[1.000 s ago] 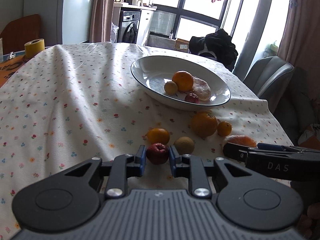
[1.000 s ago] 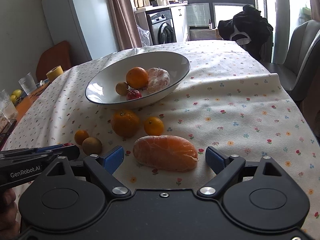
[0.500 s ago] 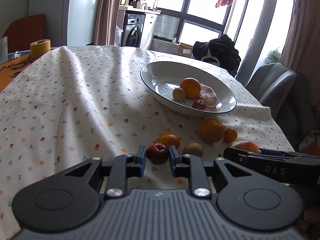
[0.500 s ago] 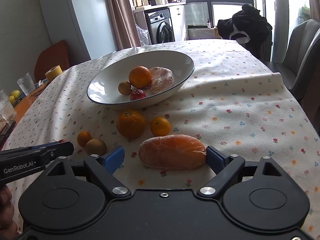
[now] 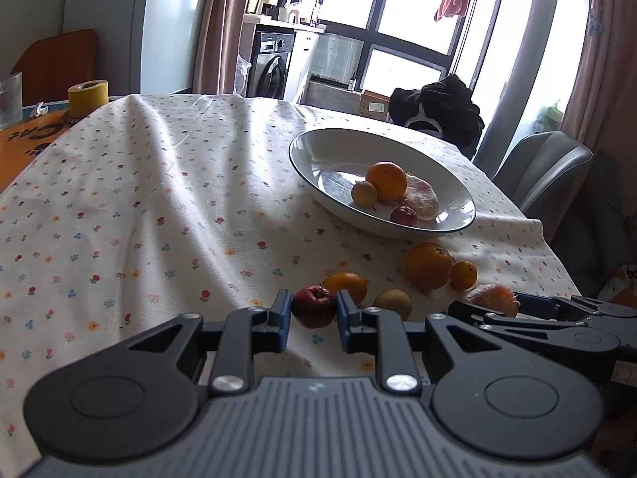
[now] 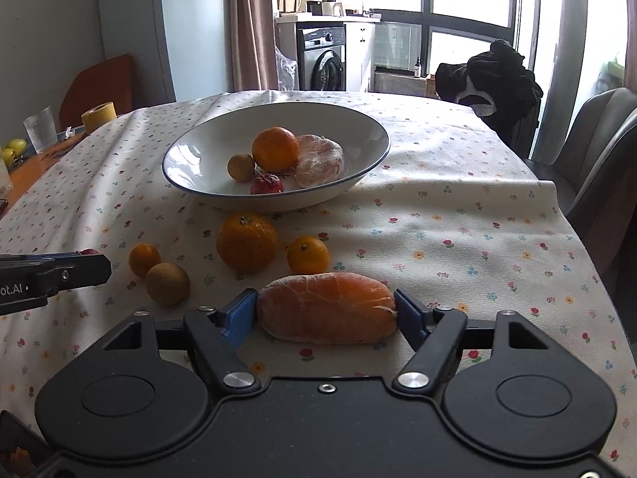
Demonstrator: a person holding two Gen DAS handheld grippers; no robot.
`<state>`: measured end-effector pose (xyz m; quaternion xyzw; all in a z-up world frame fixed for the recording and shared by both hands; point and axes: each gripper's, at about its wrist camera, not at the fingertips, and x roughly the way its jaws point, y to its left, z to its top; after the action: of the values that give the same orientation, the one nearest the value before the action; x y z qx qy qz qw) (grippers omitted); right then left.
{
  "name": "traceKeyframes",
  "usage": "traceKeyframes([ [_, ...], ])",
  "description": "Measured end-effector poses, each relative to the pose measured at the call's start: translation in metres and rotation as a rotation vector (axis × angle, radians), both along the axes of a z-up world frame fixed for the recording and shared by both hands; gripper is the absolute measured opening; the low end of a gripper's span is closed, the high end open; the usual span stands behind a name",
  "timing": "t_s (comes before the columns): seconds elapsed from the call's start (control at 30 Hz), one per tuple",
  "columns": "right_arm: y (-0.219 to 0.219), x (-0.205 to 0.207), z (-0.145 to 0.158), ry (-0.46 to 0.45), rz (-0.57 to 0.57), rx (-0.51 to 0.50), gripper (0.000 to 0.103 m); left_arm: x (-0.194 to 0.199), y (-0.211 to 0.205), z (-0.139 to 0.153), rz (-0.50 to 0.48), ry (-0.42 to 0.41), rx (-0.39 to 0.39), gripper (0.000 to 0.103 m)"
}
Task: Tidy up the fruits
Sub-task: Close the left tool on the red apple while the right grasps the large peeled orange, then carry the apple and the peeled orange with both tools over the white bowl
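Note:
My left gripper (image 5: pixel 312 312) is shut on a small dark red fruit (image 5: pixel 313 306), held just above the flowered cloth. The peeled orange (image 6: pixel 326 307) fills my right gripper (image 6: pixel 326 310), shut on it with a blue pad at each end. The white bowl (image 6: pixel 370 119) lies beyond, holding an orange (image 6: pixel 275 149), a peeled orange (image 6: pixel 320 160), a small yellowish fruit (image 6: pixel 241 167) and a red fruit (image 6: pixel 266 184). Loose on the cloth lie a large orange (image 6: pixel 247 242), two small oranges (image 6: pixel 308 254) (image 6: pixel 144 259) and a brown round fruit (image 6: pixel 167 283).
A yellow tape roll (image 5: pixel 87 93) and a glass (image 5: pixel 10 99) stand at the far left on an orange mat. A grey chair (image 5: pixel 545 171) and a chair draped in black clothing (image 5: pixel 438 107) stand past the table's right and far edges.
My right gripper's fingers have closed from wide apart onto the ends of the peeled orange. My left gripper kept the red fruit and rose a little, away from the loose fruit.

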<state>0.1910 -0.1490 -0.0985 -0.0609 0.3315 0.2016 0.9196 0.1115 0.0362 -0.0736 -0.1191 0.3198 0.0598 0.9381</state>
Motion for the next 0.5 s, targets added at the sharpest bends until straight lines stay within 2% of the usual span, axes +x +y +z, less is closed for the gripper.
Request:
traceKeyframes([
  [0.1, -0.007, 0.002, 0.005, 0.022, -0.006, 0.041, 0.068, -0.001, -0.001, 0.003, 0.002, -0.009, 0.003, 0.023],
  [0.5, -0.022, 0.007, 0.032, -0.036, -0.027, 0.110, 0.068, 0.005, -0.009, 0.021, -0.002, -0.057, 0.030, 0.023],
])
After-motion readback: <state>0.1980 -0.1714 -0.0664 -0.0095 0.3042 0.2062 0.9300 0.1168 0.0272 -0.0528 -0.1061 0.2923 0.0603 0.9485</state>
